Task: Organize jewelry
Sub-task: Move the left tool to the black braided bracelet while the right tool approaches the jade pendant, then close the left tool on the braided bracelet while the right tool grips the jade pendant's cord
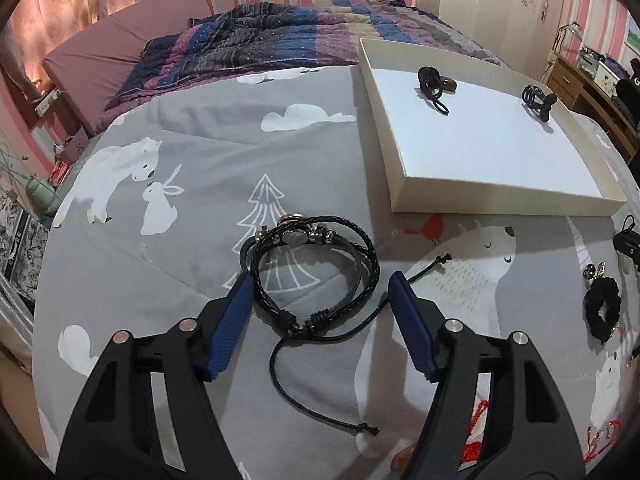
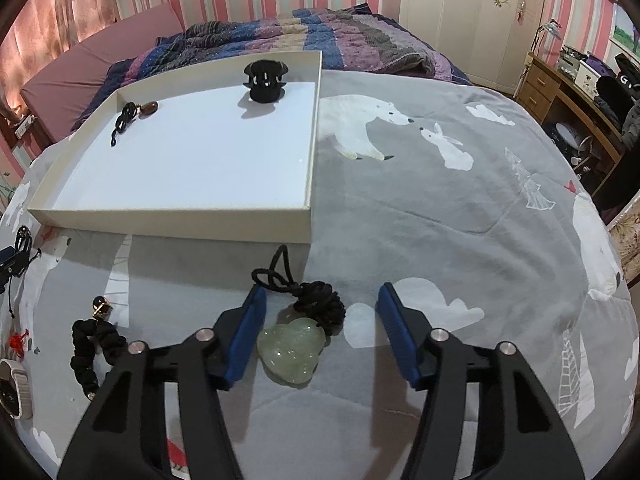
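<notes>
Between left claw (image 1: 320, 292) pads, bracelet (image 1: 312, 268)

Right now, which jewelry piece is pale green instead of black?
The jade pendant on a black cord, between the right gripper's fingers; every other piece is dark.

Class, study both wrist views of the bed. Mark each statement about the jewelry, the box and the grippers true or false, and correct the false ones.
1. The box holds two dark items. True.
2. The bracelet lies inside the box. False: it lies on the bedspread, between the open left gripper fingers.
3. The right gripper is clamped on the pendant. False: its jaws are open, with the pendant close to the left finger.
4. The pendant is pale green with a black cord. True.
5. A scrunchie lies outside the box. True.
</notes>
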The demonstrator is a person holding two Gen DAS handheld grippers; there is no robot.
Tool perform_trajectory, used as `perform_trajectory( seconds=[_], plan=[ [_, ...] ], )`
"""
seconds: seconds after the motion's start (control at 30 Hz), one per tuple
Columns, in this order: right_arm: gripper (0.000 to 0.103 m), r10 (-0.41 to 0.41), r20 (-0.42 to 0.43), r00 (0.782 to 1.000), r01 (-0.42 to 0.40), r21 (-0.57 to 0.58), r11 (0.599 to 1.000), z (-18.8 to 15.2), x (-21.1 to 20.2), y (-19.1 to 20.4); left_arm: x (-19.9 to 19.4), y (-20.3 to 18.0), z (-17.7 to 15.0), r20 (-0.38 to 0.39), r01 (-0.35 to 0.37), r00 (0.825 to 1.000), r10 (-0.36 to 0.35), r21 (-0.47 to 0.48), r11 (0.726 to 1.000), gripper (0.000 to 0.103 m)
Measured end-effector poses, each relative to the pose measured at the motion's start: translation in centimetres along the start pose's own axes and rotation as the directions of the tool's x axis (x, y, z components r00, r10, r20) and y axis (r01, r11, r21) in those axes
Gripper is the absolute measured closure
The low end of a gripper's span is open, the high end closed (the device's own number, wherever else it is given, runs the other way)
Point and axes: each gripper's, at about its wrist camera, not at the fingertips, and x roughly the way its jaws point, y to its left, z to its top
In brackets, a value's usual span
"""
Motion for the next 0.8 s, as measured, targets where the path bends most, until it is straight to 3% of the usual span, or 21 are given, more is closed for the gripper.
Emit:
perform_trajectory(
  seconds=[0.17, 0.4, 0.8],
  plan=[
    [0.054, 0.018, 0.013, 1.0, -0.018, -0.005, 1.0, 0.0, 0.0, 0.1, 0.1, -0.1, -0.2, 0.01, -0.021, 1.0, 0.021, 0.006, 1.0, 0.042],
    [0.076, 0.041, 0.023, 0.999, -0.041, 0.003, 0.999, -0.2, -0.2, 0.0, 0.0, 0.0, -0.3, 0.01, -0.02, 1.0, 0.02, 0.004, 1.0, 0.053],
    [0.082, 0.073, 0.029, 0.997, -0.073, 0.007, 0.997, 0.5, -1.6, 0.0, -1.2, -0.3, 0.3, 0.001, 0.014, 1.0, -0.014, -0.003, 1.0, 0.075]
  ],
)
